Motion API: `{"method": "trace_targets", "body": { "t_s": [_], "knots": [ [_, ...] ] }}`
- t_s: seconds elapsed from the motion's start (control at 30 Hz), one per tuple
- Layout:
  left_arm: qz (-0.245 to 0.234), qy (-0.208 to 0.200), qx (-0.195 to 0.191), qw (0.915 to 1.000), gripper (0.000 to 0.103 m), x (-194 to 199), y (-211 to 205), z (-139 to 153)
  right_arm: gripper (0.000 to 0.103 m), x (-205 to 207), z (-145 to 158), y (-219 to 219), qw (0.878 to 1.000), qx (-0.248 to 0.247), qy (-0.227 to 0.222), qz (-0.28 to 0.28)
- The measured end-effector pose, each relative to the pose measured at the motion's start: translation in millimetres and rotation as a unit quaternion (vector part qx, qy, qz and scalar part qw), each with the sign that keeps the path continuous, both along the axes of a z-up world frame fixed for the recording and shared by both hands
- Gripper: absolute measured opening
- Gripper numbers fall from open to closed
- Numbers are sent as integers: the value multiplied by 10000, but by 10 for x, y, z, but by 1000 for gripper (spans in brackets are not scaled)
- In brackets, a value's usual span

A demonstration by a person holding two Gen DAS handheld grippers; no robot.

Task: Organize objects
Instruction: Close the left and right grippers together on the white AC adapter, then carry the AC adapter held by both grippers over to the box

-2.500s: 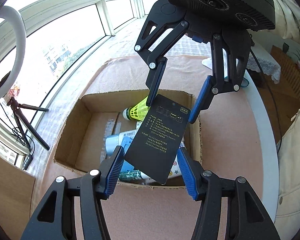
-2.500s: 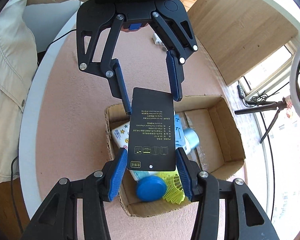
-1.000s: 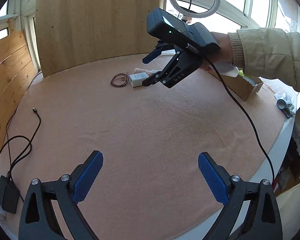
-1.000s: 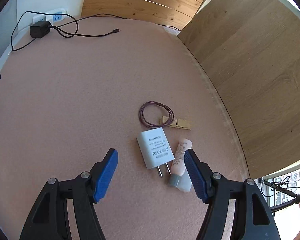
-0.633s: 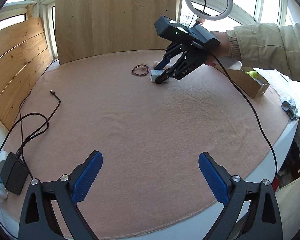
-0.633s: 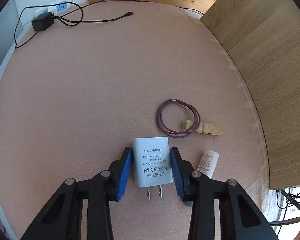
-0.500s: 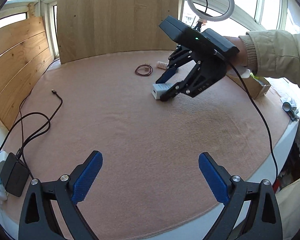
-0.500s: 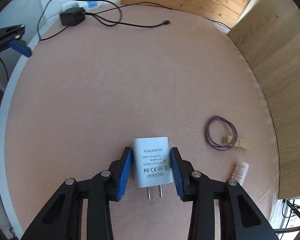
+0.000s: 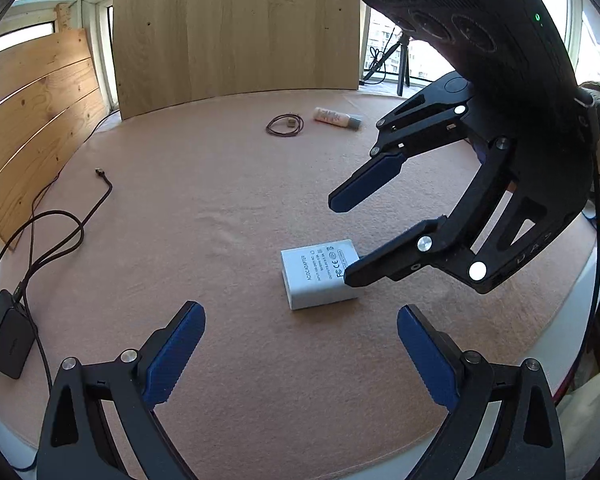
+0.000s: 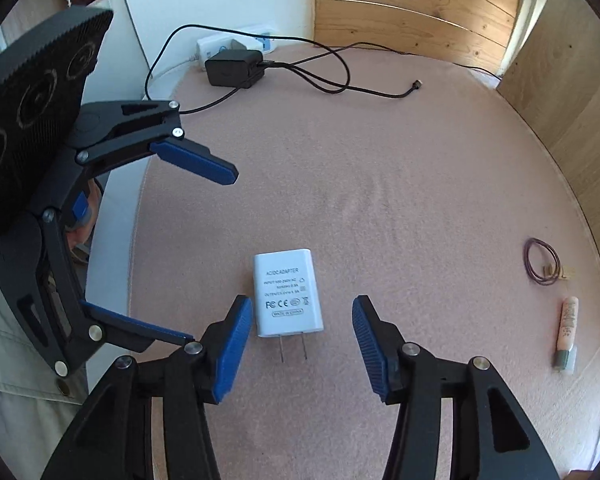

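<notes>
A white AC adapter [image 10: 286, 292] lies flat on the pink table cover, prongs toward my right gripper [image 10: 300, 308]. That gripper's jaws are opening. The adapter sits between the blue pads, with a gap on the right side and no squeeze. In the left wrist view the adapter [image 9: 320, 272] rests just beyond my left gripper [image 9: 300, 310], which is open wide and empty. The right gripper [image 9: 346, 240] reaches in from the right above the adapter, and the left gripper [image 10: 206, 254] enters from the left.
A purple cord loop with a wooden clothespin [image 10: 542, 264] and a small tube [image 10: 567, 330] lie far right near the wooden panel [image 10: 572, 100]. A black charger [image 10: 234, 67] with cables sits at the back by a power strip. The table edge [image 10: 112, 240] runs close on the left.
The right gripper took hold of the adapter beside the loop and tube, carried it across the table toward the left gripper, and its jaws have now parted off it. The left gripper sank a little.
</notes>
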State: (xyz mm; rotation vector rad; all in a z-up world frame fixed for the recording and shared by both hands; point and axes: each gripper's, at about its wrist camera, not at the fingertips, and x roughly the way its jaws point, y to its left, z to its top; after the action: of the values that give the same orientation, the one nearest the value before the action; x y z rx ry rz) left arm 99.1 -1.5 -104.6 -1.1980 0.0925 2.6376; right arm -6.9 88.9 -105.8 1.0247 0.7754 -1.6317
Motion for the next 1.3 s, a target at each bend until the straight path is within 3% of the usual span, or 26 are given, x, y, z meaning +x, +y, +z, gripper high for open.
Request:
{"method": "trace_targets", "body": {
  "t_s": [0.13,0.27,0.37,0.47,0.6,0.77,0.97,1.3],
  "knots": [
    [304,30,-60,9995,99,-192,220,-96,53,-242,29,54,9976,83,-350,-598],
    [530,-159,-173,9983,99,-371,352,-198,53,-186,41,-95,9985,111,-524,-115],
    [804,-284,79,9963,96,-441,335,-232,52,-201,-75,-231,9967,316,-735,169],
    [1005,-333,79,9944,82,-489,339,-259,52,-224,-121,-297,9942,304,-950,397],
    [1023,-297,121,9942,68,-535,347,-258,51,-150,-184,-370,9904,512,-1098,670],
    [1008,-299,210,9942,68,-511,336,-249,35,-136,-210,-405,9913,423,-1125,533],
    [921,-259,272,9950,67,-435,347,-179,35,-96,-147,-341,9926,276,-1120,374],
    [679,6,67,9977,67,-375,417,310,35,-33,303,-244,9956,-5,-903,256]
  ]
}}
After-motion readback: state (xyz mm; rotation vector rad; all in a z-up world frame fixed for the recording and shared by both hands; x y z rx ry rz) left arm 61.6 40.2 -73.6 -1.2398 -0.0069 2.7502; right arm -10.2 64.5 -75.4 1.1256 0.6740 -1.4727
